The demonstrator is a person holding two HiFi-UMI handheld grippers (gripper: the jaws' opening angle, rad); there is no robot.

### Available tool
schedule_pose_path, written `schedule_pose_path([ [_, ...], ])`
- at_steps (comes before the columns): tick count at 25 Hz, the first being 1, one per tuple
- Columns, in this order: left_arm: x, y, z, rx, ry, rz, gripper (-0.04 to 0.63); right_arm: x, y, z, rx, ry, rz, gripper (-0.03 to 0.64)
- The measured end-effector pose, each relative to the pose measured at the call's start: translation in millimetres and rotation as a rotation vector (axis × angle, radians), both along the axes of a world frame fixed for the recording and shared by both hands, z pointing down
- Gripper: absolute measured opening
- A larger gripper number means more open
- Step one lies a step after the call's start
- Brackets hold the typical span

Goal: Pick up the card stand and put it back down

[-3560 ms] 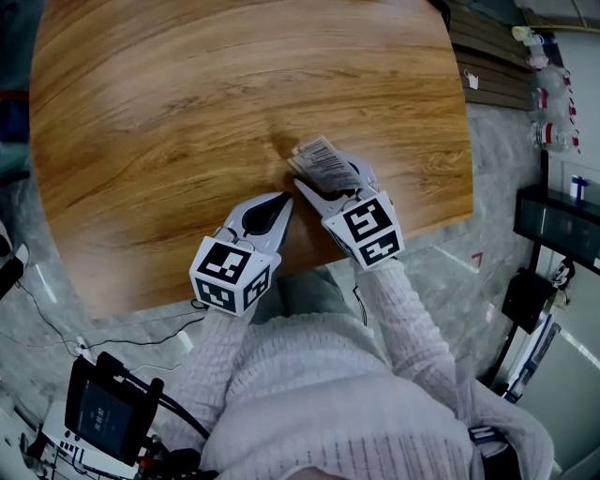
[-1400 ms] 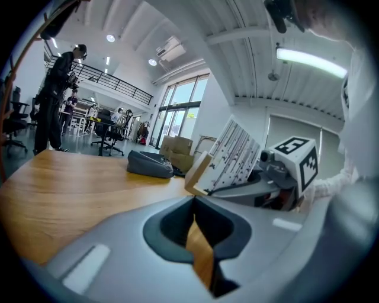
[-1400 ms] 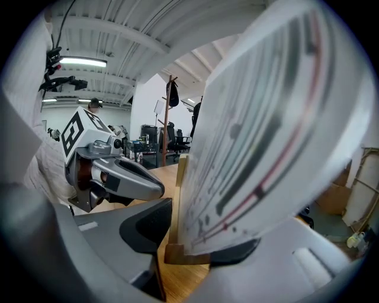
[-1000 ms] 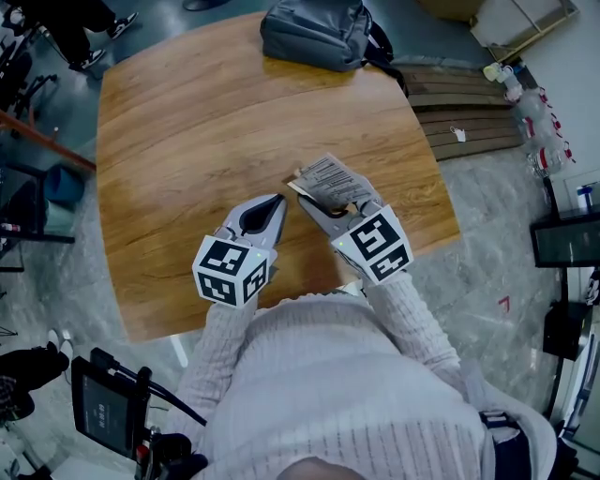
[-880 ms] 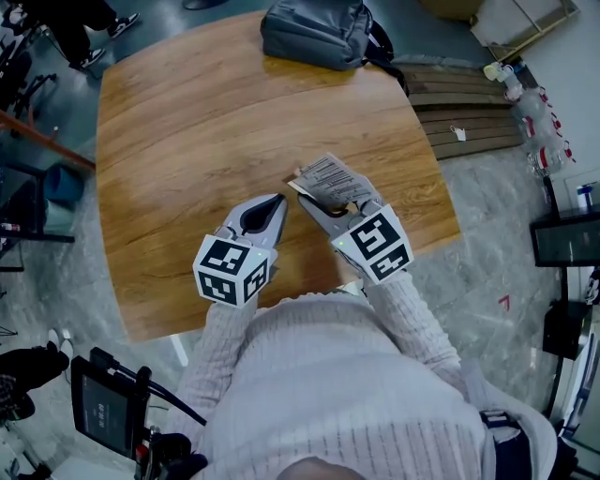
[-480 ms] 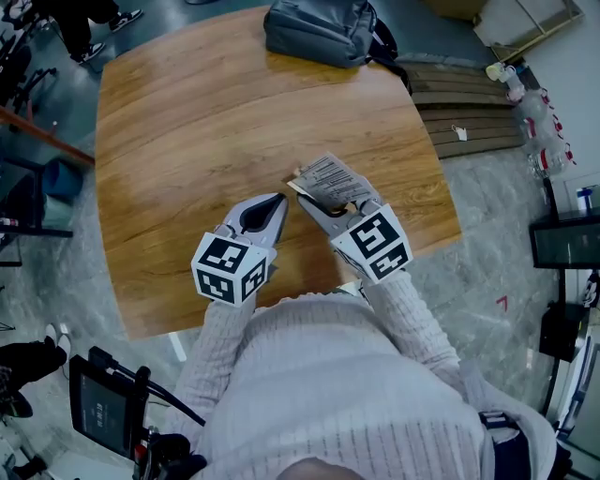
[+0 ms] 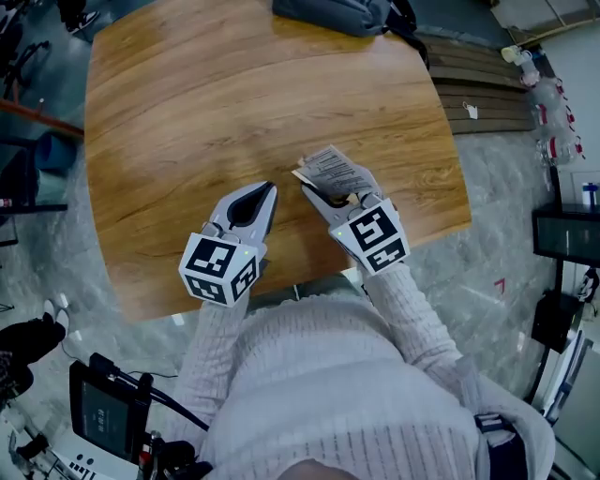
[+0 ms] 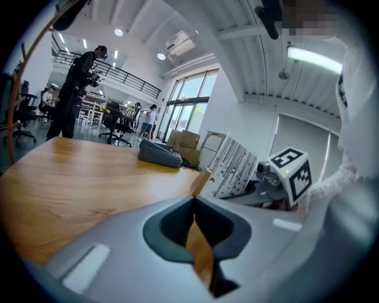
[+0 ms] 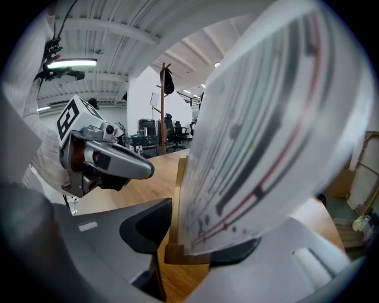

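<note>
Table edge (image 7: 292, 267) runs close behind right tongs (image 7: 330, 193) clamping card stand (image 7: 330, 169)

**One wooden table, one bag**

We see a wooden table (image 7: 187, 122) with rounded corners filling the upper left and middle of the head view, its grain running across. A dark grey bag (image 7: 342, 13) lies at its far edge, top centre (partly cut off by the frame). Whether the card stand (image 7: 330, 171), right of centre, touches the wood, we cannot tell.
</note>
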State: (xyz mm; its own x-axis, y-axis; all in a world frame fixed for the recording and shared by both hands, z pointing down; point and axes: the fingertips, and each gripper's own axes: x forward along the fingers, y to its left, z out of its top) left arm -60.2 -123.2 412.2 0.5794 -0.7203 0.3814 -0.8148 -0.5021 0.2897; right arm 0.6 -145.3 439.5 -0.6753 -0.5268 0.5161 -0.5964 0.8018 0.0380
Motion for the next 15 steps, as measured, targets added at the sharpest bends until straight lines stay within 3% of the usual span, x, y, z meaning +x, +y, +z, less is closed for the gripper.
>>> schedule_pose_path([
  [15, -11, 33, 36, -0.138, 0.024, -0.026, 0.008, -12, 20, 56, -0.104, 0.091, 0.006, 0.189],
])
